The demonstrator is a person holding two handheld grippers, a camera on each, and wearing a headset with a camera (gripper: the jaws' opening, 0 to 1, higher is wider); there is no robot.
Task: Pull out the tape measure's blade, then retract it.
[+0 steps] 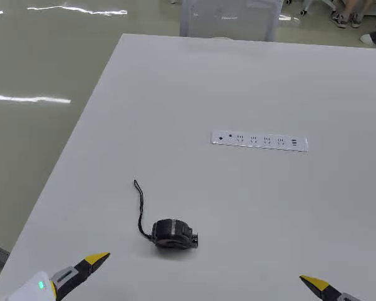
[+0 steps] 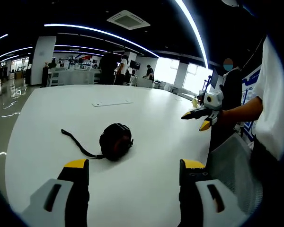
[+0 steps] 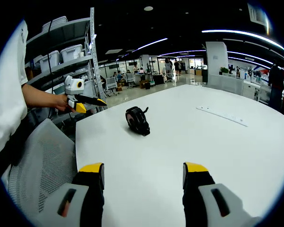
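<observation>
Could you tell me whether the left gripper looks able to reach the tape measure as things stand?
Probably yes: the left gripper is open, and the tape measure lies straight ahead of its fingers on the white table, with nothing between them.

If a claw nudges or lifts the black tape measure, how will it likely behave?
The tape measure looks compact and rigid, probably dense for its size. Its rounded case stands upright on the smooth table, so a push may slide or tip it. The strap looks floppy and would likely trail.
</observation>
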